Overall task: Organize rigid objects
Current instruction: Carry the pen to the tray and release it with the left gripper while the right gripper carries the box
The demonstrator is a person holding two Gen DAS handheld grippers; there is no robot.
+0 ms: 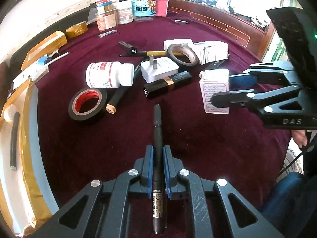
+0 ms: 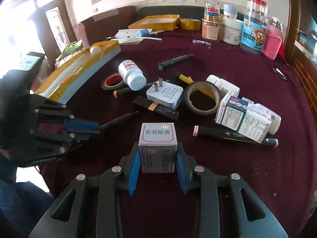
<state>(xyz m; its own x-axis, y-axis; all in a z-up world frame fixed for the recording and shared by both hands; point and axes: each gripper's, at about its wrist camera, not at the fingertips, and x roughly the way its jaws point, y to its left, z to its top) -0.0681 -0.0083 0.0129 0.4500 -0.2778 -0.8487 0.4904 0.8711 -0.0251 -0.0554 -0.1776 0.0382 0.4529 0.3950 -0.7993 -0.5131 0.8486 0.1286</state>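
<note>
Left tool (image 1: pixel 158 158) clamped on slim black plastic pen (image 1: pixel 157 130), right tool (image 2: pixel 157 158) gripping small white printed cardboard box (image 2: pixel 157 148) over plush maroon bench (image 2: pixel 247 168)

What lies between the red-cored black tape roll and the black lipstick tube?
In the left wrist view, a black marker with a beige end lies between the tape roll and the lipstick tube.

Black gripper (image 1: pixel 158 165) frames, blue-padded fingers (image 1: pixel 150 166), silver rivets, "DAS" lettering.

On the maroon cloth-covered table (image 1: pixel 198 138), the white plastic pill bottle (image 1: pixel 109 75) lies left of the white square plug adapter (image 1: pixel 160 68), behind the black tape roll (image 1: pixel 87 104).
</note>
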